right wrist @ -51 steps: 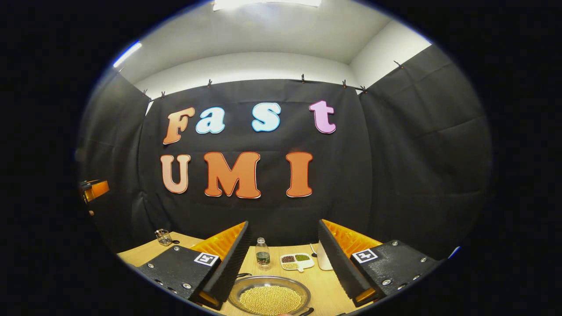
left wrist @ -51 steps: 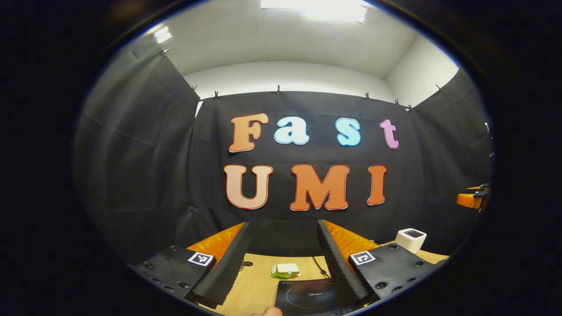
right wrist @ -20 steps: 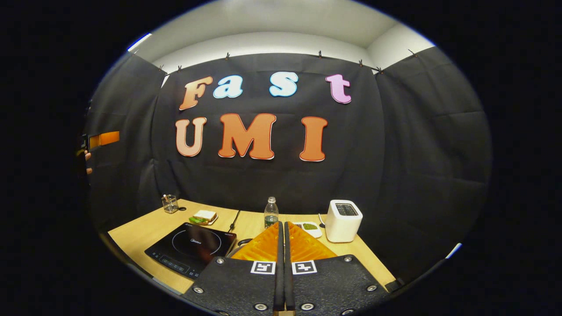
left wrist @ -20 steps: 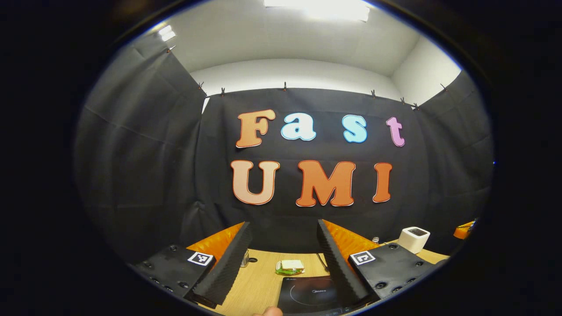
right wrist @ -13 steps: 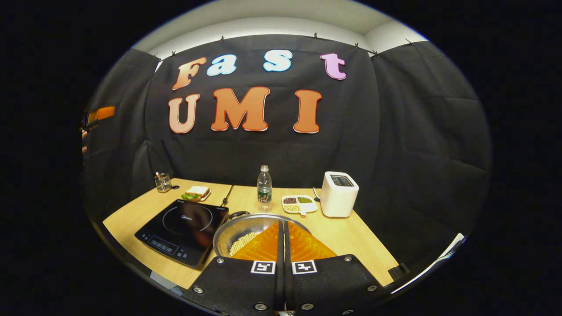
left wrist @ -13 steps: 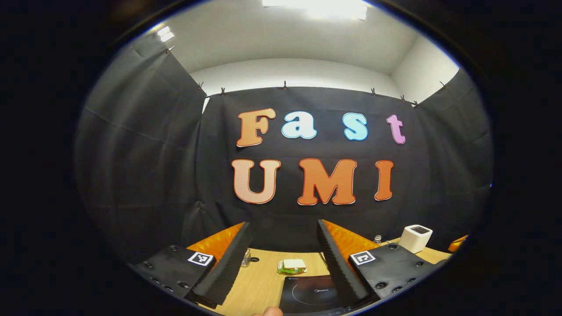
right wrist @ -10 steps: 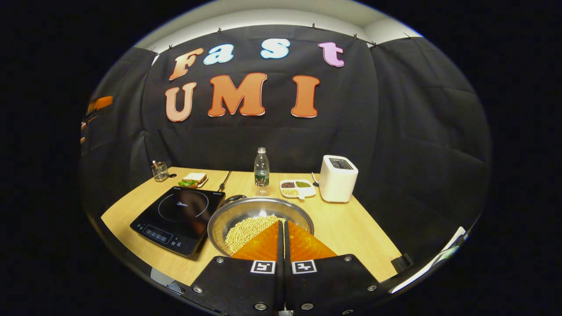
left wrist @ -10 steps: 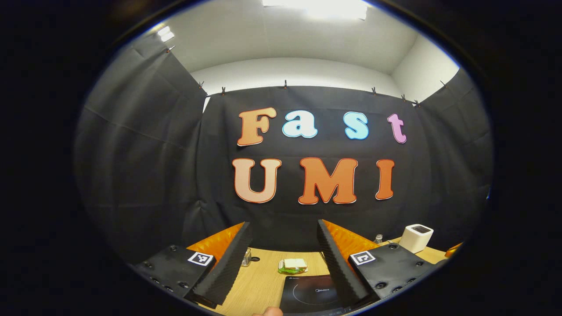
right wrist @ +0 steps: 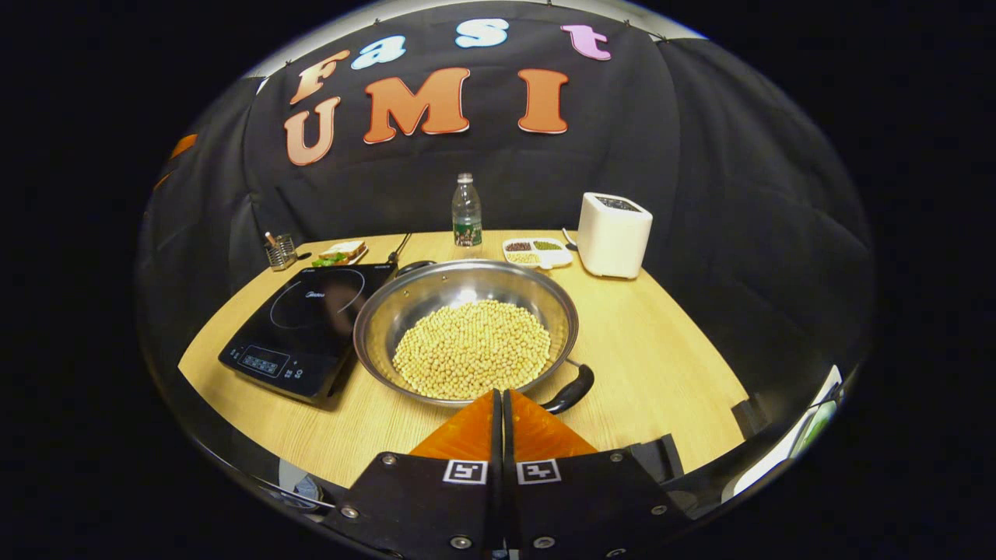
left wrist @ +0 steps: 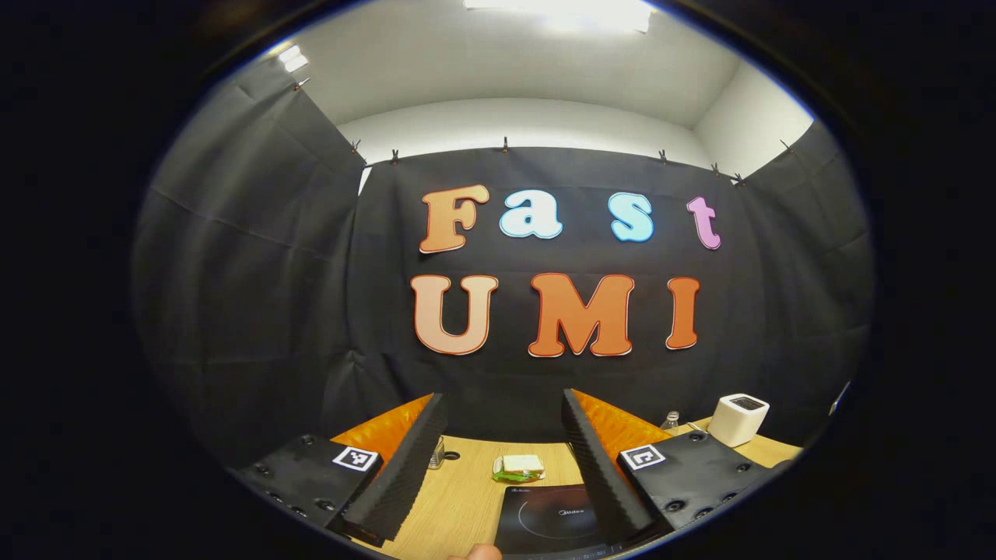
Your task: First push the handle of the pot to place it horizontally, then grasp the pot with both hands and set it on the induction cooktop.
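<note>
A steel pot (right wrist: 465, 336) with yellow beans sits mid-table in the right gripper view. One black handle (right wrist: 570, 390) sticks out at its near right; a second handle (right wrist: 416, 265) shows at its far left rim. The black induction cooktop (right wrist: 305, 327) lies just left of the pot. My right gripper (right wrist: 499, 395) is shut with nothing in it, its tips just short of the pot's near rim and left of the near handle. In the left gripper view my left gripper (left wrist: 500, 398) stands open, held level above the cooktop (left wrist: 549, 519), empty.
Along the back of the wooden table (right wrist: 661, 365) stand a water bottle (right wrist: 466, 210), a divided dish of grains (right wrist: 537, 252), a white toaster (right wrist: 614, 235), a sandwich plate (right wrist: 341, 252) and a small glass holder (right wrist: 281, 251). A fingertip (left wrist: 475, 552) shows at the bottom of the left gripper view.
My right gripper shut, tilted down and came in toward the pot, bringing the whole table and pot into sight. The left gripper has barely moved and stays open.
</note>
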